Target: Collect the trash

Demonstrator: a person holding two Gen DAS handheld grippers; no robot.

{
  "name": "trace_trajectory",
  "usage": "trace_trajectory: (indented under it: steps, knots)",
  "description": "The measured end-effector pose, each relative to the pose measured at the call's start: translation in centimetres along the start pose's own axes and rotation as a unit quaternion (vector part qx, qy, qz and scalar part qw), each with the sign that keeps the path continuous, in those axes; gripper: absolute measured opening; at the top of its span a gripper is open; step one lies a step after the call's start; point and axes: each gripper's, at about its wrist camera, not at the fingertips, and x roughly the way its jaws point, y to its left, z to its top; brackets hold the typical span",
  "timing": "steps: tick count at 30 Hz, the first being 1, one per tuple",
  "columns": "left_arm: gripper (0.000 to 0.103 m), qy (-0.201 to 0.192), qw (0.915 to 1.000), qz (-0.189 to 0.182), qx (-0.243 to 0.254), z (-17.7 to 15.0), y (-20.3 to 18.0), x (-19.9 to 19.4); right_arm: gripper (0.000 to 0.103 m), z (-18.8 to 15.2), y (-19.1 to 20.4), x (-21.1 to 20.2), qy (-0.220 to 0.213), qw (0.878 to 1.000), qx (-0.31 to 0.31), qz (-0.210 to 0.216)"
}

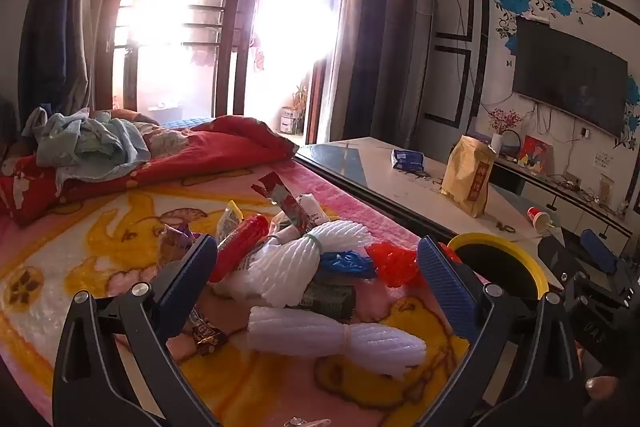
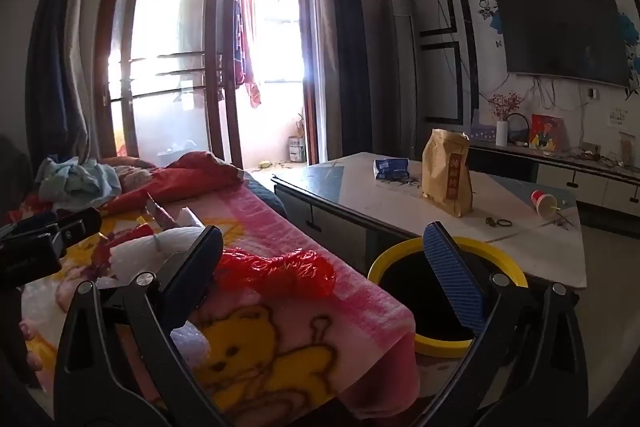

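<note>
Trash pile on blanket between wide-spread left tongs.

A fuzzy printed blanket covers the bed. White ribbed foam sleeves look soft and matt; at two o'clock, crinkly red plastic netting. The table top shines glossy; its paper bag looks matt.

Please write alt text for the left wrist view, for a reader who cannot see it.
The open left gripper hovers above a pile of trash on a pink cartoon-print blanket: white foam fruit nets, a red foam net, a crumpled blue wrapper and snack wrappers. A yellow-rimmed black bin stands to the right.
</note>
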Motion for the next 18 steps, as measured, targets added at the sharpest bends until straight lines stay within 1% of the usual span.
trace_trajectory:
  steps: [10, 18]
  knots:
    - [0.097, -0.004, 1.0000, -0.004, -0.004, 0.35, -0.36, -0.01, 0.092, 0.35, 0.88, -0.44, -0.008, 1.000, -0.011, -0.004]
    - [0.097, -0.009, 0.9999, -0.010, -0.002, 0.21, -0.44, -0.65, 0.092, 0.08, 0.50, -0.39, -0.011, 1.000, -0.008, -0.005]
